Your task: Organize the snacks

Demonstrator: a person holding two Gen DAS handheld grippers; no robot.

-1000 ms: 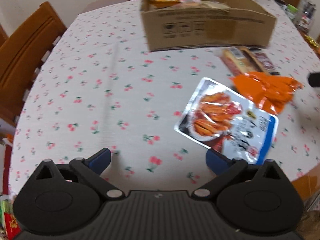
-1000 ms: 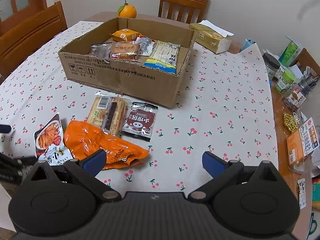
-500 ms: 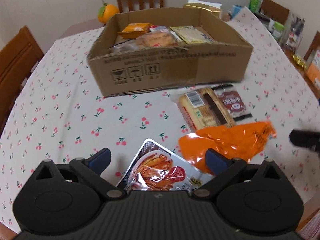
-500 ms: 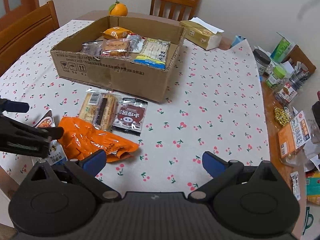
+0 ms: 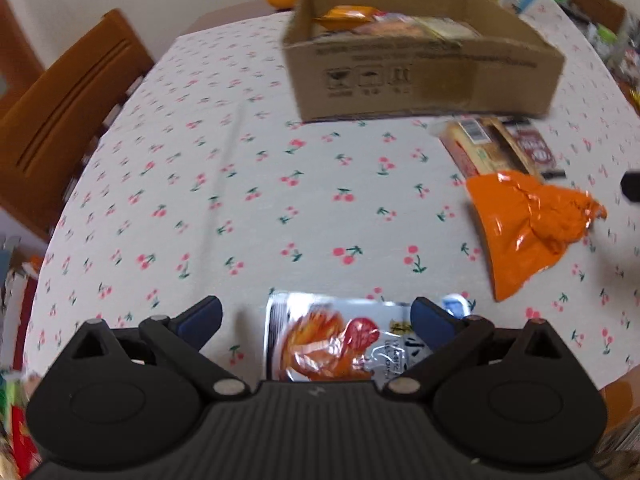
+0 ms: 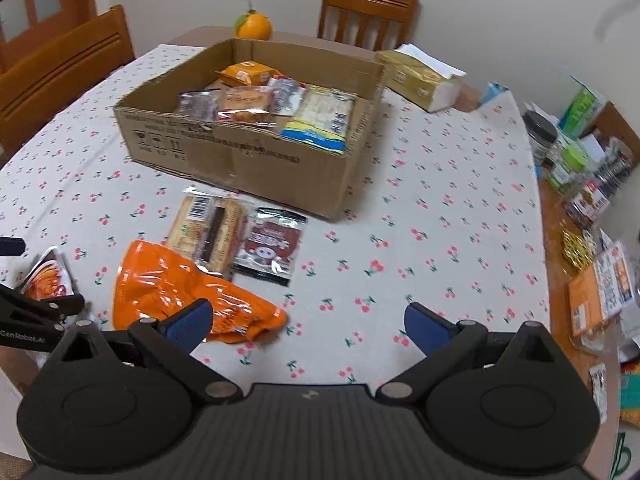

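A cardboard box [image 6: 256, 160] holding several snack packs stands on the cherry-print tablecloth; it also shows in the left wrist view [image 5: 420, 80]. In front of it lie a tan biscuit pack [image 6: 206, 232], a dark red pack [image 6: 272, 246], an orange bag [image 6: 176, 292] and a silver pack with red food printed on it [image 5: 340, 340]. My left gripper [image 5: 316, 316] is open, its fingers either side of the silver pack. My right gripper [image 6: 306, 324] is open and empty, above the cloth just right of the orange bag. The orange bag also shows in the left wrist view [image 5: 528, 228].
An orange fruit [image 6: 253, 26] and a tissue pack [image 6: 420, 80] sit behind the box. Jars and packets [image 6: 580, 168] crowd the table's right edge. Wooden chairs [image 6: 60, 76] stand at the left and the far side [image 6: 368, 16].
My left gripper has swung left, now lower over the silver pack, which sits between its fingers. My right gripper has drifted slightly; both stay open.
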